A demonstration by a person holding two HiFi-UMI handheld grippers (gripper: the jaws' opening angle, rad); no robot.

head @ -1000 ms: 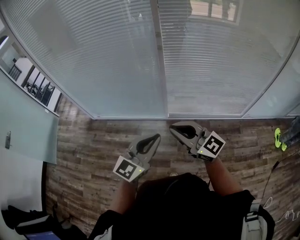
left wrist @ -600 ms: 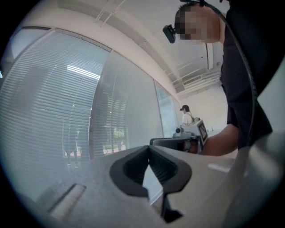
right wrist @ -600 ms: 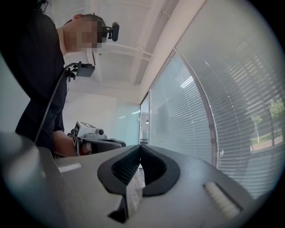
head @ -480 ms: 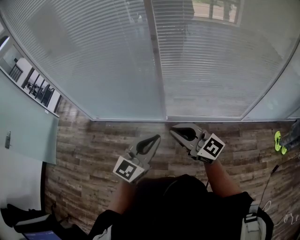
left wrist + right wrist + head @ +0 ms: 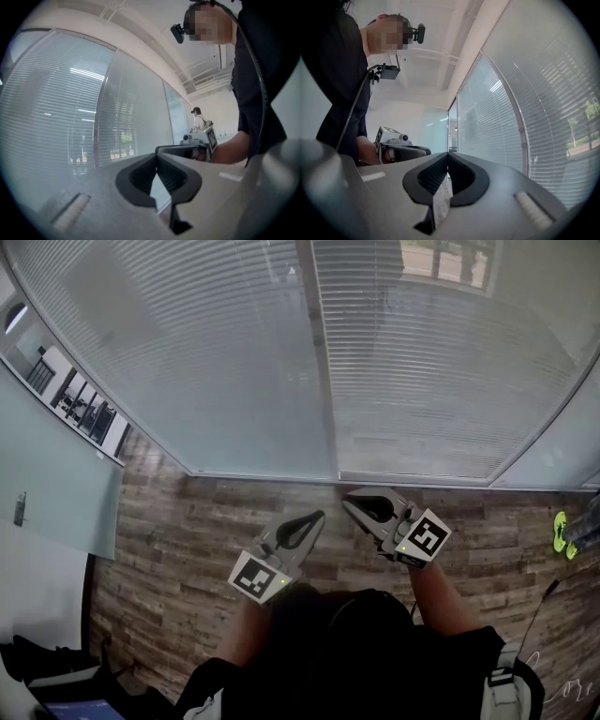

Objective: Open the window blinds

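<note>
Head view, left gripper (image 5: pixel 319 516) clenched empty, right gripper (image 5: pixel 347 497) clenched empty, lowered window blinds (image 5: pixel 234 362) ahead

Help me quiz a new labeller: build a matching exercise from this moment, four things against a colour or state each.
Things:
1. left gripper
2. blinds
3. floor
4. shoe

Colour or state:
a. bright green
b. shut, nothing held
c. lowered over the window
d. brown wood planks

Pairs: 1-b, 2-c, 3-d, 4-a
</note>
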